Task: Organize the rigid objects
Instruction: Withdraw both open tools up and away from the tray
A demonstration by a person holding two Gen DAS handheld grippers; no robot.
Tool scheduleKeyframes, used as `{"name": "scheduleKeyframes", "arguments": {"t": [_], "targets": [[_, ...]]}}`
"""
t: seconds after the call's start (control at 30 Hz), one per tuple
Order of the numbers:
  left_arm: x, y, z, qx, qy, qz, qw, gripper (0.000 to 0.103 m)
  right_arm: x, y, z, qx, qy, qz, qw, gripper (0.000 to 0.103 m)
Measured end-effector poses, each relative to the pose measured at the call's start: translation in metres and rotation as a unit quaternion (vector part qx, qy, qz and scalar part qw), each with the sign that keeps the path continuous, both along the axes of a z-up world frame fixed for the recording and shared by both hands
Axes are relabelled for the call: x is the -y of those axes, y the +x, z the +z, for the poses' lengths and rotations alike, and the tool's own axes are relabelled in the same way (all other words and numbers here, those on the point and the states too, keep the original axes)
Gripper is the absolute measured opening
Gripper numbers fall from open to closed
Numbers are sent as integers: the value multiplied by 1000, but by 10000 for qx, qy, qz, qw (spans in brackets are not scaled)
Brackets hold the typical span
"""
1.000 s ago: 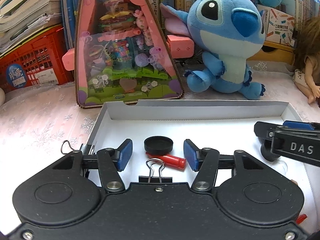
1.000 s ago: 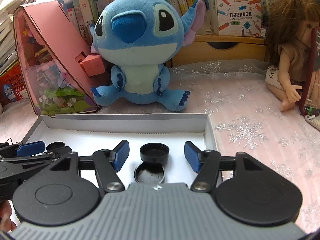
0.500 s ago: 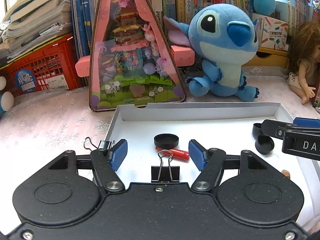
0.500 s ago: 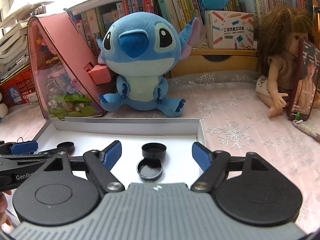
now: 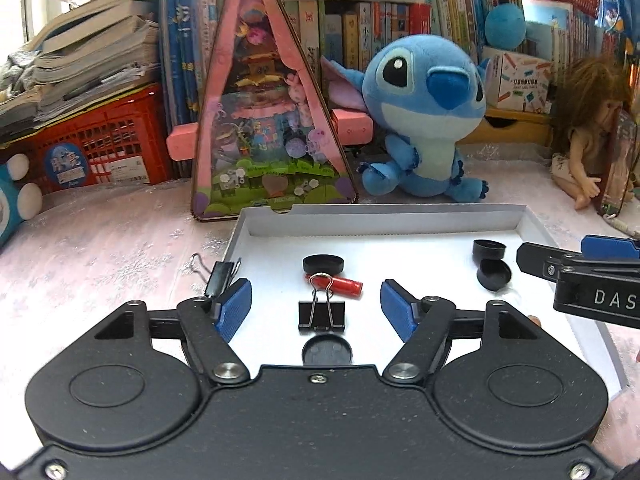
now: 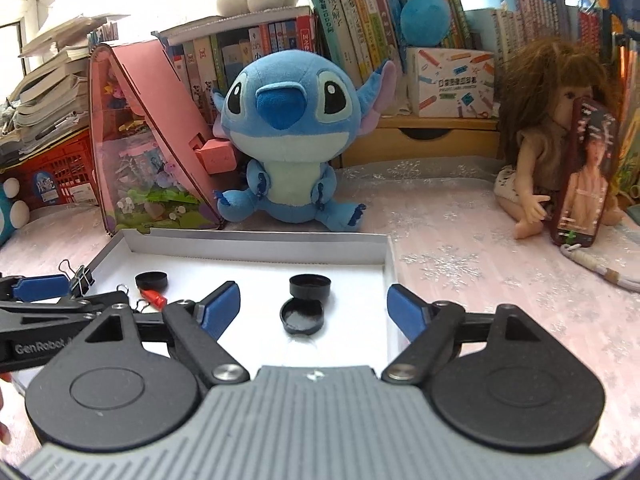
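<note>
A white shallow box (image 5: 384,222) (image 6: 256,246) lies on the pink cloth. In it are a black binder clip (image 5: 322,314), a red cylinder (image 5: 340,283) (image 6: 154,298), a black round cap (image 5: 323,264) (image 6: 151,280), another black cap close to me (image 5: 327,352), and two black caps at the right (image 5: 491,266) (image 6: 306,300). A second binder clip (image 5: 218,276) (image 6: 80,278) sits on the box's left rim. My left gripper (image 5: 316,308) is open and empty above the box. My right gripper (image 6: 314,306) is open and empty over the two right caps.
A blue plush toy (image 5: 424,120) (image 6: 286,136) and a pink triangular toy house (image 5: 272,120) stand behind the box. A doll with a phone (image 6: 568,152) sits at the right. A red crate (image 5: 88,140) and books line the back.
Both grippers have pulled back and up from the box, so more of it shows. The near black cap has come into the left wrist view. Both jaws stay open.
</note>
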State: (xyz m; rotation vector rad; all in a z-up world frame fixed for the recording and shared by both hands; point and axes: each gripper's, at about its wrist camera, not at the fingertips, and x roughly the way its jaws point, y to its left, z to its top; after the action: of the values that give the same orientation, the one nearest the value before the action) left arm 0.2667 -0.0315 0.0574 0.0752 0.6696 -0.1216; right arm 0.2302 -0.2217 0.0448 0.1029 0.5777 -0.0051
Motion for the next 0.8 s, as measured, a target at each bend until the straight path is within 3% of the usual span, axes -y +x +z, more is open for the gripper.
{"name": "scheduleKeyframes", "arguments": {"t": [0.33, 0.6, 0.8], "targets": [[-10, -70, -1, 376, 95, -157, 9991, 72, -2, -72, -5, 547, 57, -98, 9984, 97], [-21, -122, -25, 427, -106, 124, 9990, 75, -16, -120, -30, 515, -196, -3, 9985, 103], [-28, -136, -45, 209, -154, 320, 9991, 76, -26, -132, -50, 248, -355, 150, 9989, 103]]}}
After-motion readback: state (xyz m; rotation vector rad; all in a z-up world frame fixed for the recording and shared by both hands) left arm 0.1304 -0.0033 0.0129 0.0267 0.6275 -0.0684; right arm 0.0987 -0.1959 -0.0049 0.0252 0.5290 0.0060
